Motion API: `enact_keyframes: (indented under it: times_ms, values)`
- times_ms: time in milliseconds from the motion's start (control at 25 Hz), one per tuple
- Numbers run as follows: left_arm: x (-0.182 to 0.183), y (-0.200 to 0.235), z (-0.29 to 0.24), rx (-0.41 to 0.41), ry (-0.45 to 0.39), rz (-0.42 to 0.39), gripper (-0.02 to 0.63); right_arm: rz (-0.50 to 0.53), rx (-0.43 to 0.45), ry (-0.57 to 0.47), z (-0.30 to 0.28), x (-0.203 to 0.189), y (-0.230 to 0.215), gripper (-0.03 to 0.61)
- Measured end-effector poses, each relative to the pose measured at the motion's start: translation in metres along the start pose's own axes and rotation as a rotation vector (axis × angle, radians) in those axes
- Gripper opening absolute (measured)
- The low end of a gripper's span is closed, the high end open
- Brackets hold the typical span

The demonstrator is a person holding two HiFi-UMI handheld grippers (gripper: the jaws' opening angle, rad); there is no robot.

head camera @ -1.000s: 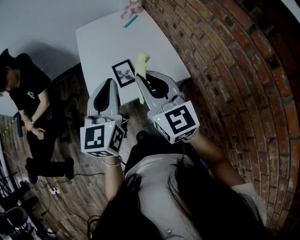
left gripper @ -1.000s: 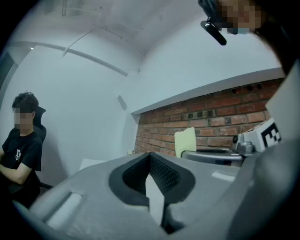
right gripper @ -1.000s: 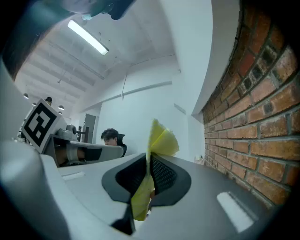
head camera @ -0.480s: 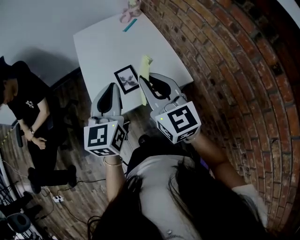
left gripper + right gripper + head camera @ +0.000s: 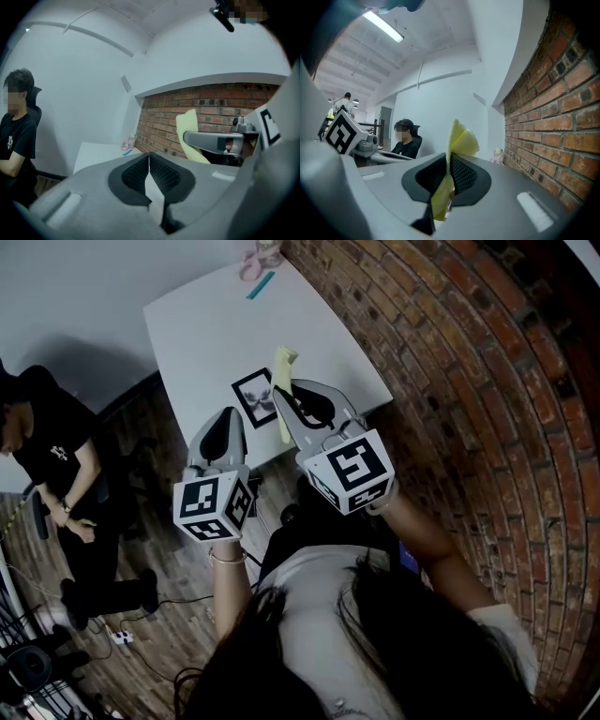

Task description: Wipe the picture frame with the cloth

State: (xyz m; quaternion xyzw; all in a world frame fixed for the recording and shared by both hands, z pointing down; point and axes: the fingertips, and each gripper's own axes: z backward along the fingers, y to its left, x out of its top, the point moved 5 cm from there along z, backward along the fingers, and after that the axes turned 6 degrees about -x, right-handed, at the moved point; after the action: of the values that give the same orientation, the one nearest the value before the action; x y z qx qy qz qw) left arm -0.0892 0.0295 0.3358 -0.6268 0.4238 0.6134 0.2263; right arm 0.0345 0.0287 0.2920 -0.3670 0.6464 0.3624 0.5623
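Right hand-held gripper [image 5: 449,176] has advanced, its pinched cloth [image 5: 463,139] standing upright.

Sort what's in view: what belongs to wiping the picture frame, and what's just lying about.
For the job:
cloth, clamped in the right gripper
picture frame, flat on the table
left gripper, shut and empty

Lying about:
pink thing and teal stick at the table's far end
seated person off to the side
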Motion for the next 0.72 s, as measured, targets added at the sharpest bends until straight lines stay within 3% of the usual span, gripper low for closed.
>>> enact_keyframes:
  times_ms: [720]
  values:
    - [-0.052,0.05,-0.062,0.073,0.12,0.153,0.057,0.028,0.1,0.083,-0.085,-0.036,-0.036,0.031]
